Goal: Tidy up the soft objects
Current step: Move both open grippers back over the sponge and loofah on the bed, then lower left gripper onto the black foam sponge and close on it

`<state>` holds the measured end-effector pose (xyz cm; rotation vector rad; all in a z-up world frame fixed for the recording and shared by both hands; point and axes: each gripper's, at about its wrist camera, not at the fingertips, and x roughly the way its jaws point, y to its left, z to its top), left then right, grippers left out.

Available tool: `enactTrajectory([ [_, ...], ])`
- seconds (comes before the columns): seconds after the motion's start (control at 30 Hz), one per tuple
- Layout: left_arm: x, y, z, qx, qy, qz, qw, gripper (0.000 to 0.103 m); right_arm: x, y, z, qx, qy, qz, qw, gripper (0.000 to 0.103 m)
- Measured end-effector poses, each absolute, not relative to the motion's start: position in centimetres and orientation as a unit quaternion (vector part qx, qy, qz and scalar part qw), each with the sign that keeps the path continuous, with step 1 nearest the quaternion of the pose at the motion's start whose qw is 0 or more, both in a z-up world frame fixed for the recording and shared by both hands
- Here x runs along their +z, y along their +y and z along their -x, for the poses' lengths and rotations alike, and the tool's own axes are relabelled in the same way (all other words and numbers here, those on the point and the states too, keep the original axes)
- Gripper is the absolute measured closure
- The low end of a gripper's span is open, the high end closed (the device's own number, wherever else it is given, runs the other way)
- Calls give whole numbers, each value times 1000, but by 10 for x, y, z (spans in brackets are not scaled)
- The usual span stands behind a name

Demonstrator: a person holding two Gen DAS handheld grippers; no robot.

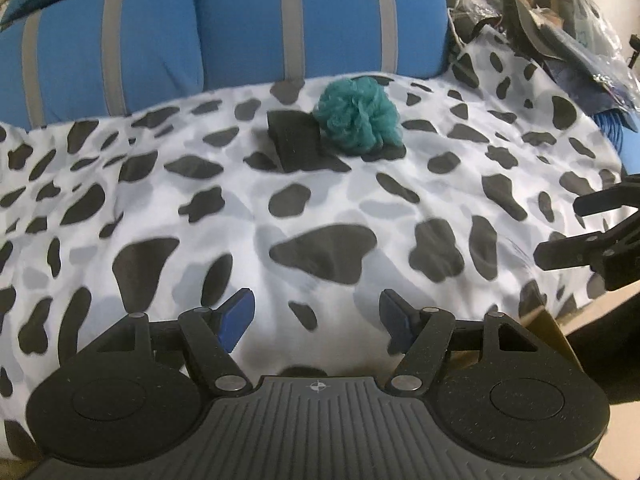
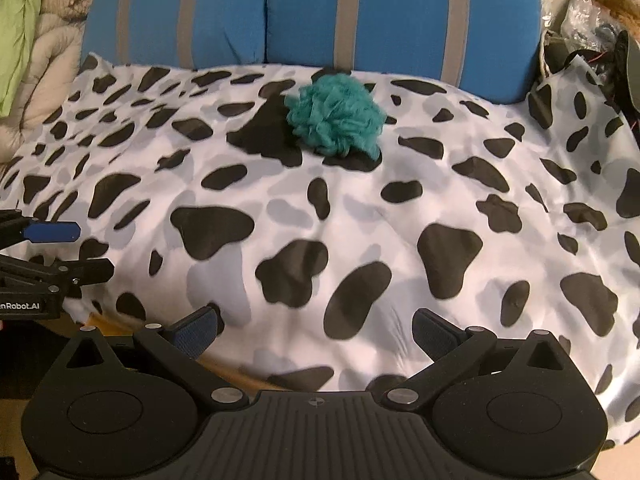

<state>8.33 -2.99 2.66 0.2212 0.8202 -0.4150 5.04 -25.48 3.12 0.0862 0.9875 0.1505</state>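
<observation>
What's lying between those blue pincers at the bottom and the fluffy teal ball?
Nothing but the cow-print cover. Both wrist views show that stretch bare from the open left gripper and right gripper up to the teal pouf, which touches a dark sponge block.

Premises: a domestic room, apparently a bedroom or living area. Evidence: a white cloth with black cow-pattern patches [image 1: 224, 216] spread over a soft surface, blue cushions with grey stripes [image 2: 304, 12] behind it, a beige quilted blanket [image 2: 44, 60], and cluttered bags [image 1: 568, 28] alongside.
</observation>
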Motion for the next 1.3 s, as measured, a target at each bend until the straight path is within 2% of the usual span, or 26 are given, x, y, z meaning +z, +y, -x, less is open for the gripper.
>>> enactTrajectory([
  [0.23,24,-33,-100,-200,384,-100,896,35,32,-261,-69,68,457,-37,886,0],
  [0.33,23,-35,-107,-203,380,-95,897,26,31,-267,-78,61,452,-46,889,0],
  [0.47,22,-39,-116,-201,370,-98,902,24,27,-275,-93,55,457,-61,886,0],
  [1.3,0,-62,-196,-187,357,-123,907,23,14,-281,-146,66,459,-52,884,0],
])
